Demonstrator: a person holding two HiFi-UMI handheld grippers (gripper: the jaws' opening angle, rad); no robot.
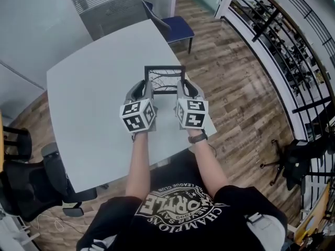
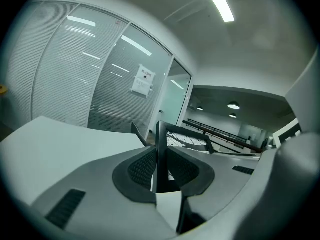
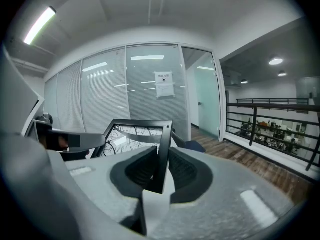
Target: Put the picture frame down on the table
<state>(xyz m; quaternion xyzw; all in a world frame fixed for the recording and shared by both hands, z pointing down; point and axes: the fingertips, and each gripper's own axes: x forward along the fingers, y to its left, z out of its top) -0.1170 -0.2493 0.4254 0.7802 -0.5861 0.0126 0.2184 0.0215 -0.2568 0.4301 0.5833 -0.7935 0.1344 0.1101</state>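
Note:
A black picture frame (image 1: 165, 79) with a wheel-spoke picture is held above the pale table (image 1: 89, 93), near its right front part. My left gripper (image 1: 145, 90) is shut on the frame's left side bar (image 2: 161, 154). My right gripper (image 1: 183, 89) is shut on the right side bar (image 3: 163, 154). In both gripper views the bar stands upright between the dark ribbed pads, and the picture (image 3: 132, 136) shows between the two grippers. Whether the frame's lower edge touches the table is hidden by the grippers.
A blue chair (image 1: 175, 26) stands at the table's far corner, and black office chairs (image 1: 36, 184) at the left front. A glass partition with blinds (image 2: 75, 79) runs along the far side. A black railing (image 1: 293, 46) borders the wooden floor at right.

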